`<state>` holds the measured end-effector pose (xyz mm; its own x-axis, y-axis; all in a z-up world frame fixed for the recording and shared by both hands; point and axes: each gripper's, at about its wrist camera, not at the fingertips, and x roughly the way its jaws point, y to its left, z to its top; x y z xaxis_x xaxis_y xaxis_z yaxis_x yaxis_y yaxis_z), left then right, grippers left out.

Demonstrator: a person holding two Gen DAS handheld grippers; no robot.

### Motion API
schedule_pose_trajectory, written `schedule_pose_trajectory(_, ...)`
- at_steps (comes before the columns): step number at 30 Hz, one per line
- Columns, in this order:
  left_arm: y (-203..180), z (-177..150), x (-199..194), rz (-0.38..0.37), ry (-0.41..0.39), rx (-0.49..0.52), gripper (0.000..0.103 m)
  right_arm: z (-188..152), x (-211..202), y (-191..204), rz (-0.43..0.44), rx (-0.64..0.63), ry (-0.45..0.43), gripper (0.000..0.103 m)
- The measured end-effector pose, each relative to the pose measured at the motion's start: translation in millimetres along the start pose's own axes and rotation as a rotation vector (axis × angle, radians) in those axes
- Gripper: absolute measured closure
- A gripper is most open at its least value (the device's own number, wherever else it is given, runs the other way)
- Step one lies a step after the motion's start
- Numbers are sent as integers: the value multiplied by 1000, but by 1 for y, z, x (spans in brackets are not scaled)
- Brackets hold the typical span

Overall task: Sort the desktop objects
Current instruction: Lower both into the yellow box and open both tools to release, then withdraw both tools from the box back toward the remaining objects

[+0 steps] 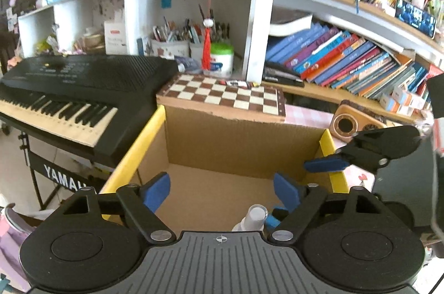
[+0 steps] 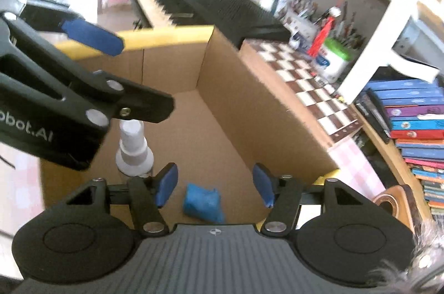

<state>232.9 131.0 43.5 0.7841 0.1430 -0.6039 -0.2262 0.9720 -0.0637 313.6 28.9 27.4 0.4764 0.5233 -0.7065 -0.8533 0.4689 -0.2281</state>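
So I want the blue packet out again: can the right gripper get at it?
Probably yes: the right gripper is open above the blue packet in the cardboard box, nothing between them.

Both wrist views look closely down into one cardboard box (image 1: pixel 222 144).

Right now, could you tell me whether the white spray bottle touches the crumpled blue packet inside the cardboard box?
Apart: the right wrist view shows bare cardboard floor between the white spray bottle and the crumpled blue packet.
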Motion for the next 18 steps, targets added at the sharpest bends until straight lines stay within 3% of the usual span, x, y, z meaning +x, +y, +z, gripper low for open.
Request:
schedule_pose_trajectory(4, 1, -4, -15, 6, -25, 7, 18, -4, -25, 2, -52, 37, -78, 31)
schedule_pose_trajectory(12, -3, -14, -49, -9, -73, 16, 17, -15, -75, 10, -144, 117, -208, 30)
schedule_pose_trajectory(18, -2, -27, -72, -15, -97, 8, 10, -29, -112, 21, -210, 194, -266, 25)
